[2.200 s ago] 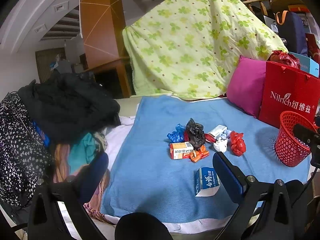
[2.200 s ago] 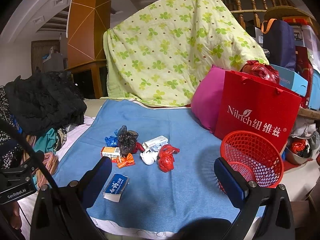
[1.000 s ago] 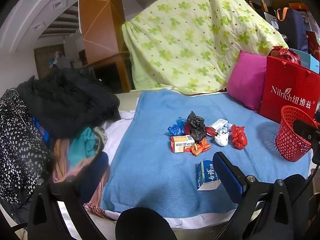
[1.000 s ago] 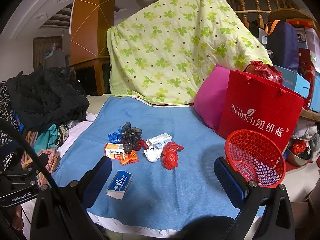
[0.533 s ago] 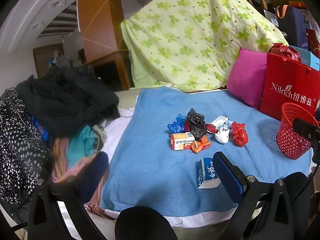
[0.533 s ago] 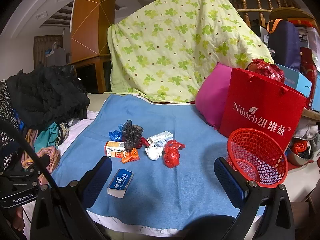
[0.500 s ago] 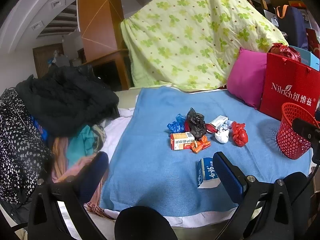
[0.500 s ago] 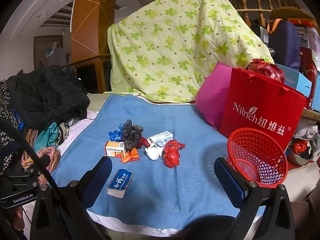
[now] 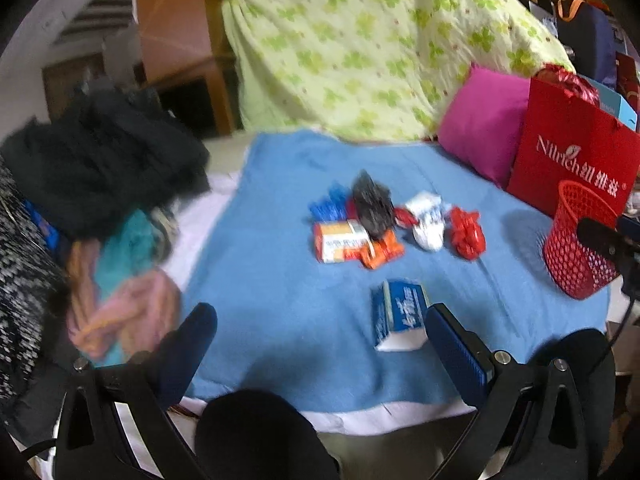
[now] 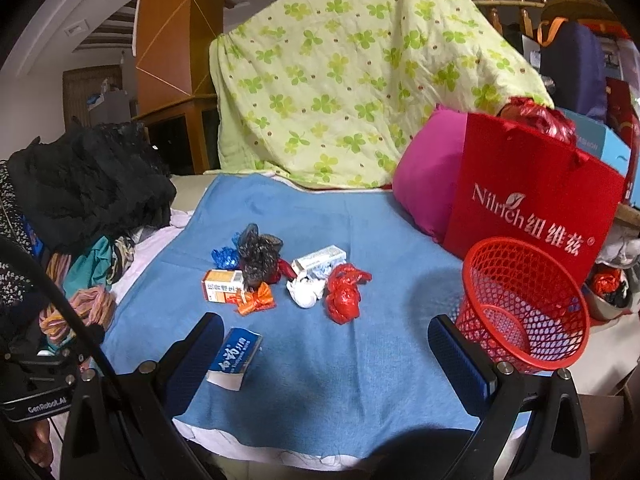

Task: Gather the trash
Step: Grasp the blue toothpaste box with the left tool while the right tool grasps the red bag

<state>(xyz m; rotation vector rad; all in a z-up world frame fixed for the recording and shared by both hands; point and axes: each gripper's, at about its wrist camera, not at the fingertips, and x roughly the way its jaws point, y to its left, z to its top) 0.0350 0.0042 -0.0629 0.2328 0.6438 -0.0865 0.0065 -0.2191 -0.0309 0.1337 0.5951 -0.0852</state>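
Both grippers have eased forward since the earlier frames, the left one fast enough to blur its own view, and the trash now sits a little larger and lower in each picture. Nothing on the bed has been shifted.

Nearest, the left gripper (image 9: pixel 320 332) and the right gripper (image 10: pixel 326 346) hover over the near edge of the blue blanket (image 10: pixel 360 380), each with jaws wide and holding nothing. The blue box (image 10: pixel 234 358) lies closest, just beside the right gripper's left finger in the right view and just beside the left gripper's right finger in the left view. It looks like the first pick.

Farther back, well apart from that box, the main cluster lies mid-blanket: an orange box (image 10: pixel 222 285), an orange wrapper (image 10: pixel 256 299), a white wad (image 10: pixel 306 291), a red bag (image 10: pixel 344 294), a black bag (image 10: pixel 258 256), a blue wrapper (image 10: pixel 224 257) and a white box (image 10: pixel 320 258), most of them touching.

At the right edge stands the red basket (image 10: pixel 524 304), and through its mesh it looks empty. Behind it lean a red gift bag (image 10: pixel 532 208) and a pink pillow (image 10: pixel 428 184).

By my reading the task has barely begun: every piece is still on the blanket, none collected.
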